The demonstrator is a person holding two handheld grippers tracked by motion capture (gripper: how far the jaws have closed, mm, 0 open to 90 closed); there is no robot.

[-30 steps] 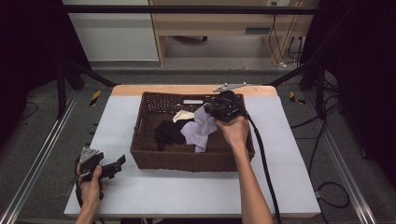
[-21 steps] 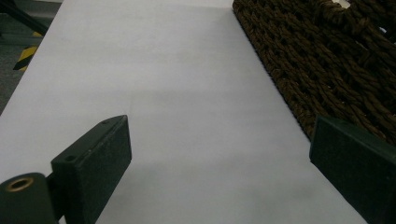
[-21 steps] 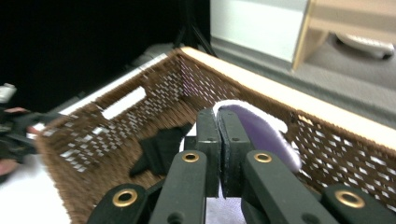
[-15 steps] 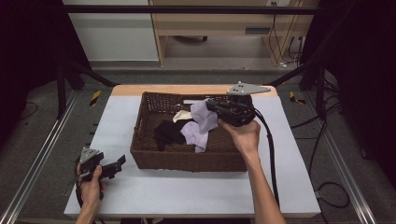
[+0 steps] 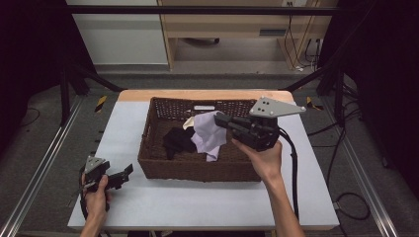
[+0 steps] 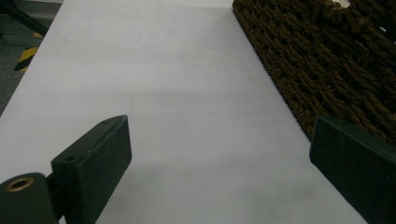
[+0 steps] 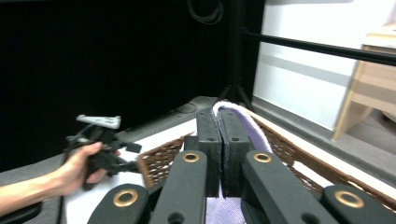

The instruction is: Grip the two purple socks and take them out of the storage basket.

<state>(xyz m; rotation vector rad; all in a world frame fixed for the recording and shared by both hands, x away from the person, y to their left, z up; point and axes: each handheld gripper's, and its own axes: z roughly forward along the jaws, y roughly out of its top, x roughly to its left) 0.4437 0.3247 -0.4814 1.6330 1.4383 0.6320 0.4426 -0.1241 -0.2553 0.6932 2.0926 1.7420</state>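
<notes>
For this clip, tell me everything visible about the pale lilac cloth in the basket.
The pale lilac cloth is a soft, crumpled piece of fabric. Its upper edge is pinched between the shut jaws of the right gripper, and in the right gripper view a fuzzy fold arches over the jaw tips. It hangs raised above the dark brown woven wicker basket, with its lower end trailing down inside. A black cloth lies beside it and a cream cloth peeks out behind it.

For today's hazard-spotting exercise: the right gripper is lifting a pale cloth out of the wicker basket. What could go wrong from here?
1. The right gripper pinches only an edge of the lilac cloth; it might slip free.
2. The cloth's hanging end could drag the black garment or catch on the basket rim.
</notes>
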